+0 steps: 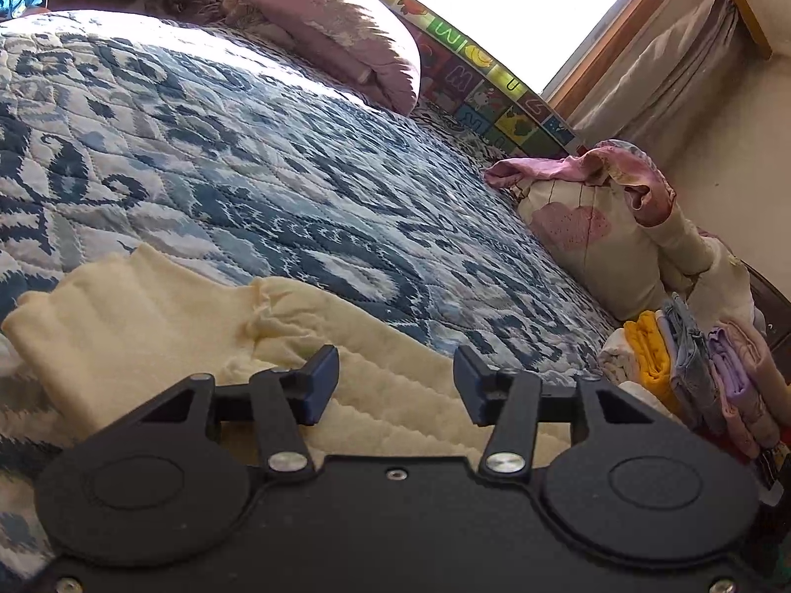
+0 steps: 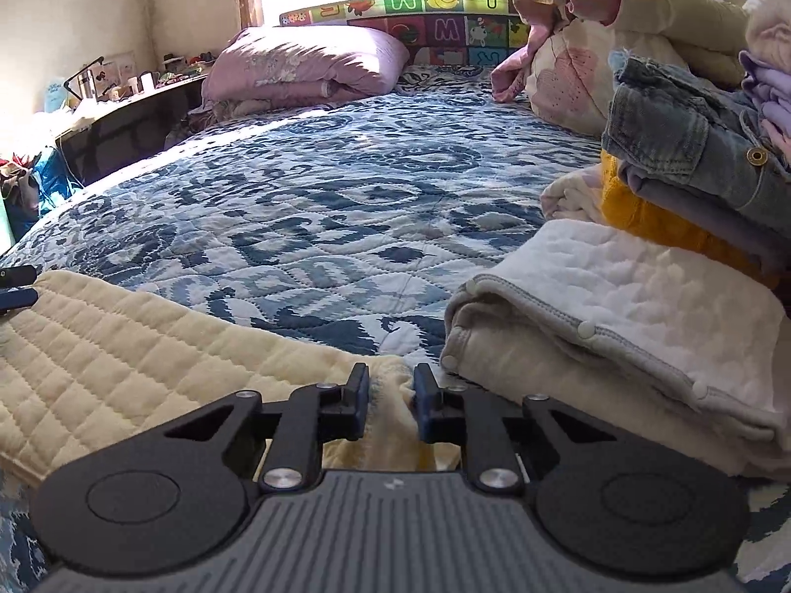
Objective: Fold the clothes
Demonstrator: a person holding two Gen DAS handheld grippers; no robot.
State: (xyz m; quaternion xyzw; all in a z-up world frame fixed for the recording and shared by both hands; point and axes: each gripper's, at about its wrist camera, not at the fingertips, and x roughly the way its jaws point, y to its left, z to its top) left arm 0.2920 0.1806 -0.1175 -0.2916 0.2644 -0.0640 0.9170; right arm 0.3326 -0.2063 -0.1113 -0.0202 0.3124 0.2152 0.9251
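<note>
The cream quilted cotton garment lies flat on the bed's blue-and-white patterned quilt, near edge, just beside a folded white quilted snap-button garment.

Right gripper: jaws drawn nearly together, pinching a bunched bit of the cream fabric's corner. Left gripper: jaws spread approx halfway, hovering over the cream cloth w/ fabric between them but not gripped, as far as I can tell.

Step in hand, I'd judge: get both corners held before the fold. To do it well: lower the left jaws onto the edge & close on one layer of garment only, not the bed quilt under it. Then lift both corners evenly, keep the edge taut, carry over to the far edge & align. Keep clear of the stack of folded clothes at right, incl. denim & yellow items.

Writing: the colourful alphabet play mat against the window shows letters, "M" and "U" legible; the rest too small. No brands seen.
</note>
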